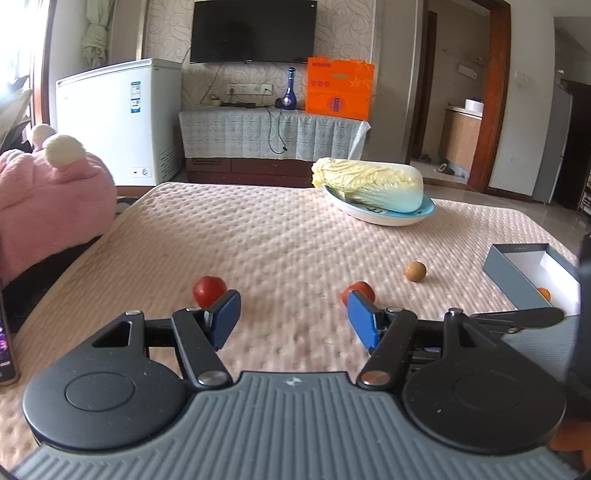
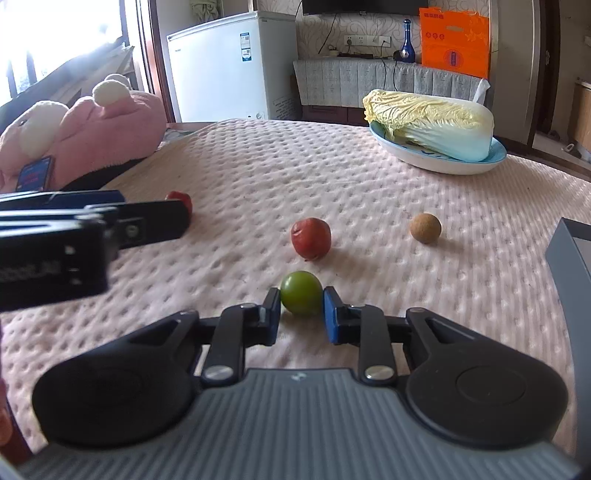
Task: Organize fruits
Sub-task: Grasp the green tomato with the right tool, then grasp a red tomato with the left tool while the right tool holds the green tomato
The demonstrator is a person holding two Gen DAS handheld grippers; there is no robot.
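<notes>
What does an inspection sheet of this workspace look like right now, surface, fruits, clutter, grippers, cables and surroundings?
Surface: pink quilted cover, no spills seen.
Job's things: green fruit; two red fruits; brown fruit; grey box holding an orange fruit.
Clutter: cabbage on a blue plate; pink plush toy; phone.
Grippers: right gripper shut on the green fruit; left gripper open, empty.
Cables: black cord hanging off the far cabinet.
Surroundings: white freezer, television, orange bag, blue bottle.
</notes>
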